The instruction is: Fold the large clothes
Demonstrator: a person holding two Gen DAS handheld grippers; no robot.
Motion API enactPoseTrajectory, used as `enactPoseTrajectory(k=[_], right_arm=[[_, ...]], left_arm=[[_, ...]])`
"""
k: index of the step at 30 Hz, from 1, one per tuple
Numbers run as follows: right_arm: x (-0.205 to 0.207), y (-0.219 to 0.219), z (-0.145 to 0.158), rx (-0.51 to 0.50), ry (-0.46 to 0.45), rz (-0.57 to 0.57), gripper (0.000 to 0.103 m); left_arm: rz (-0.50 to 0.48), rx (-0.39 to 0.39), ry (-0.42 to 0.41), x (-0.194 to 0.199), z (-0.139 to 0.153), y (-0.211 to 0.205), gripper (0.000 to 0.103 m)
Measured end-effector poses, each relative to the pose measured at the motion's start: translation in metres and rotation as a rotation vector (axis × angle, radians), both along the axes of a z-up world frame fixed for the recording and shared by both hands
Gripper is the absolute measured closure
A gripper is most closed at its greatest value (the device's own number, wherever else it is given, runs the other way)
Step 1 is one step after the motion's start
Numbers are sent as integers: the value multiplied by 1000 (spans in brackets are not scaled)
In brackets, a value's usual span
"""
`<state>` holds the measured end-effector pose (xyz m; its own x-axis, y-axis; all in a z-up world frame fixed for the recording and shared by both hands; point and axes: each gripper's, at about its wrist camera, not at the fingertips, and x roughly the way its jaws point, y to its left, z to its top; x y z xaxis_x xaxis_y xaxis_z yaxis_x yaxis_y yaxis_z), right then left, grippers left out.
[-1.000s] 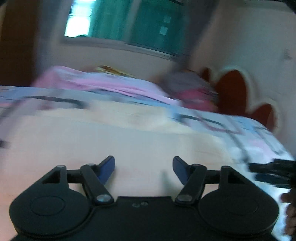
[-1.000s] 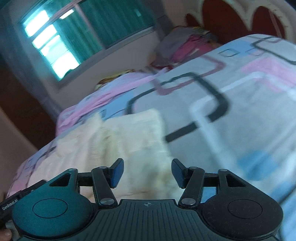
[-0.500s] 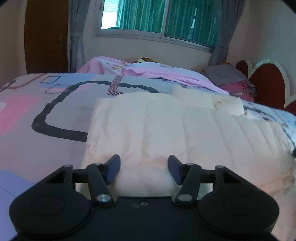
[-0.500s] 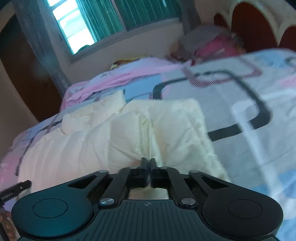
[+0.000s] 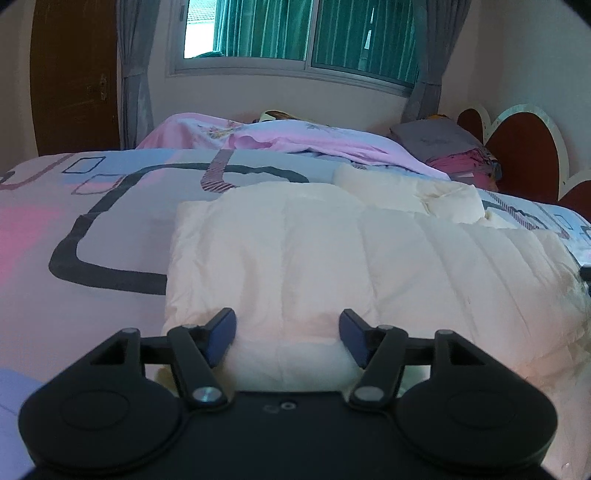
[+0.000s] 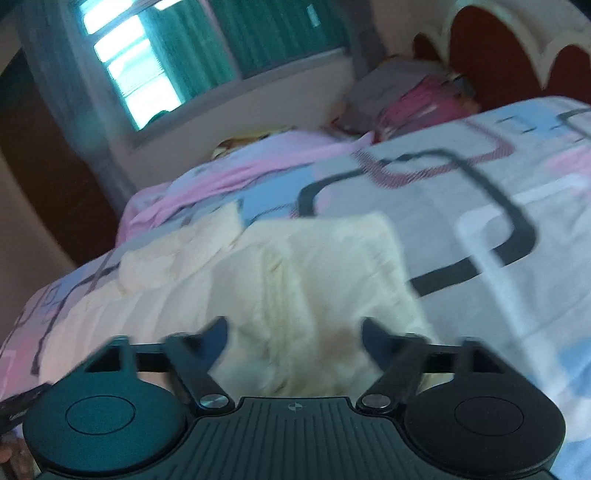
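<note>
Left hand-held gripper (image 5: pixel 287 338): black body, blue-padded fingers (image 5: pixel 221 334) spread apart, jaws opening, tilted downward; fabric sits between them, pads not clearly pressing. Right hand-held gripper (image 6: pixel 293 341): black, motion-blurred, jaws opening, fingers apart, likewise tilted downward over fabric.

Cream quilted jacket (image 5: pixel 332 258); pink-blue geometric bedsheet (image 5: pixel 55 240).

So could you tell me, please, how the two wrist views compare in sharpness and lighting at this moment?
Left wrist view: sharp, the cream padded garment crisp between the left gripper's fingers; bright window blows out; fisheye bends the edges. Right wrist view: smeared by motion blur, the right gripper's opening fingers soft-edged, the bedspread pattern streaked, a bluish cast overall.
</note>
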<state>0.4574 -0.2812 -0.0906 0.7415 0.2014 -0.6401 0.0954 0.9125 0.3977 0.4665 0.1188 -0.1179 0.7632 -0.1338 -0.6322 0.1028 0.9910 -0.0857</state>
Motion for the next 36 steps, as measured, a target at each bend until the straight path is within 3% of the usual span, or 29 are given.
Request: enactPoseTrajectory(k=[3, 6, 10, 12, 14, 16, 20, 22, 26, 28, 29, 30, 36], right_arm=[[2, 10, -7, -5, 28, 35, 85], [-6, 15, -10, -16, 45, 45, 95], [-14, 18, -14, -42, 51, 25, 95], [-15, 16, -2, -86, 10, -25, 94], [-16, 16, 17, -138, -61, -64, 91], [-3, 22, 28, -154, -95, -21, 91], [38, 49, 21, -246, -66, 76, 91], [58, 55, 0, -305, 34, 88, 91], [62, 51, -11, -293, 60, 102, 90], [47, 47, 1, -283, 19, 81, 64], [37, 47, 6, -285, -13, 68, 23], [27, 47, 10, -284, -46, 76, 17], [-17, 53, 26, -280, -57, 81, 17]], left_arm=[[-9, 2, 0, -1, -2, 2, 40], [-11, 0, -1, -1, -3, 6, 39], [-26, 10, -2, -1, -4, 5, 39], [-31, 12, 10, 0, -1, 5, 39], [-22, 13, -26, 0, 11, 5, 32], [-36, 7, -70, 7, 22, 1, 26], [-61, 14, -40, 46, 21, -15, 25], [-28, 42, -20, 64, 10, -13, 19], [-26, 38, 21, 75, 0, -4, 15], [-40, 91, -13, 62, 8, -7, 15], [-49, 105, -28, 55, 11, -8, 14], [-57, 117, -38, 47, 13, -10, 12], [-70, 173, -68, 8, 17, -20, 7]])
